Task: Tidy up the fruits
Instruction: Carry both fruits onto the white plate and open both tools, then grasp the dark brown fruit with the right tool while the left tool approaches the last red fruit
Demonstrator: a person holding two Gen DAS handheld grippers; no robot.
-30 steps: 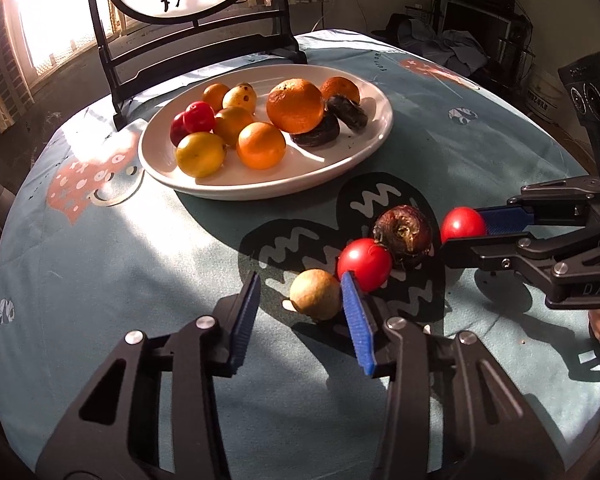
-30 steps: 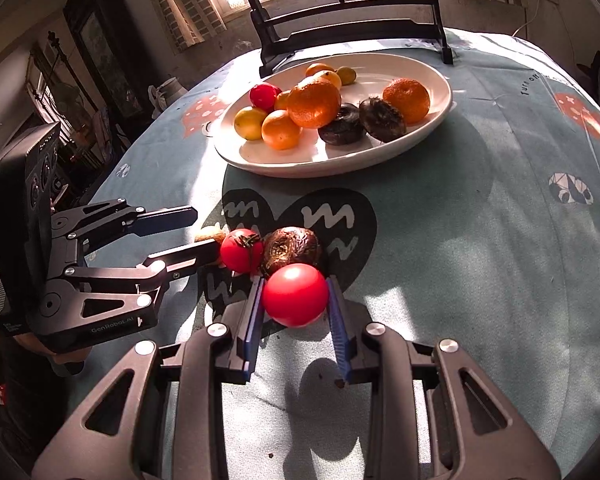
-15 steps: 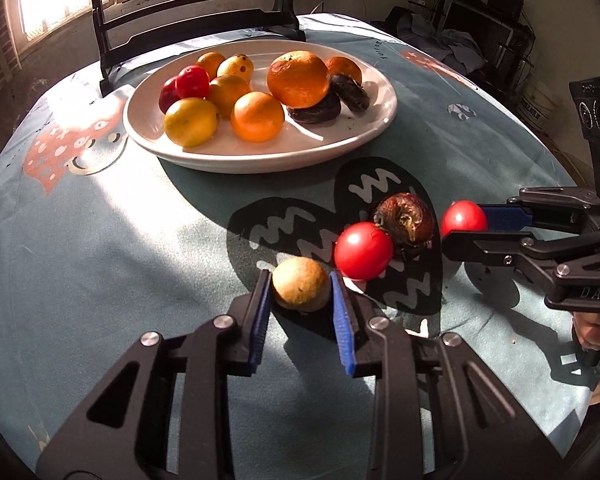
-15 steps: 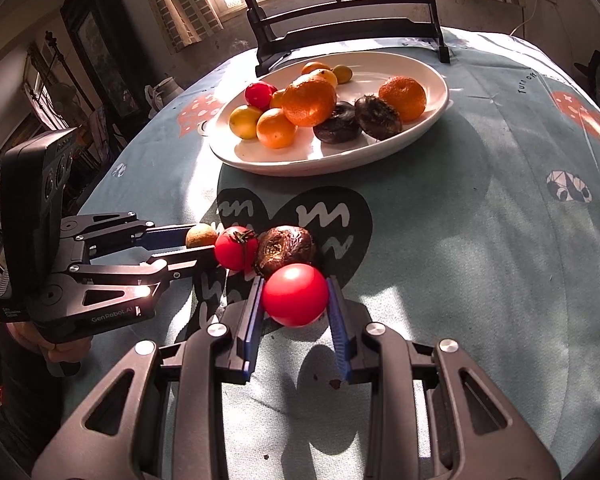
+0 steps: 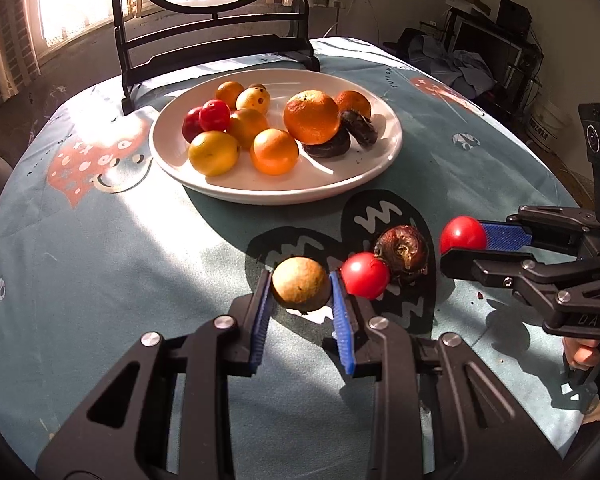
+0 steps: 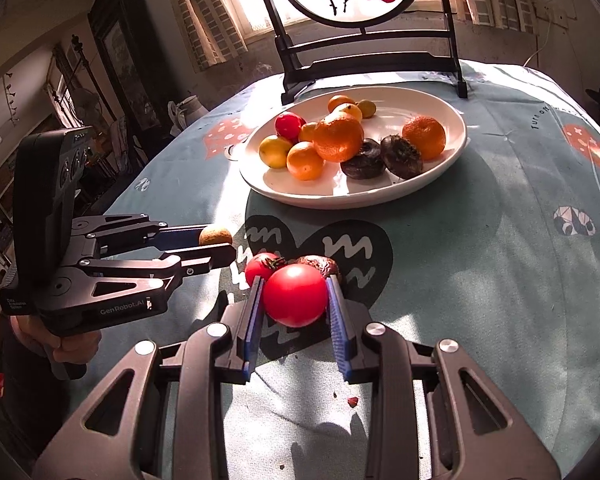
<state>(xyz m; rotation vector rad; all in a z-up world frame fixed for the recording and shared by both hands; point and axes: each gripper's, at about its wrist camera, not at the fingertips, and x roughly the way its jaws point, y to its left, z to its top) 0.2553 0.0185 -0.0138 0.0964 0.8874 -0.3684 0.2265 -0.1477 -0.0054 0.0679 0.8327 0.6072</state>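
Note:
My left gripper [image 5: 299, 292] is shut on a round brown fruit [image 5: 300, 285] and holds it just above the cloth; it also shows in the right wrist view [image 6: 215, 236]. My right gripper [image 6: 295, 300] is shut on a red tomato [image 6: 295, 295], seen from the side in the left wrist view [image 5: 463, 233]. A second red tomato [image 5: 365, 274] and a dark wrinkled fruit [image 5: 401, 249] lie on the tablecloth between the grippers. A white plate [image 5: 364, 176] further back holds several oranges, yellow and red fruits and two dark fruits.
A black stand with a round painted panel [image 5: 216, 36] stands behind the plate. The round table [image 5: 100, 264] has a blue-grey patterned cloth and curved edges on all sides. Furniture and clutter [image 5: 480, 52] stand beyond the table.
My left gripper closed on the brown fruit and lifted it slightly. My right gripper rose with its tomato, still held.

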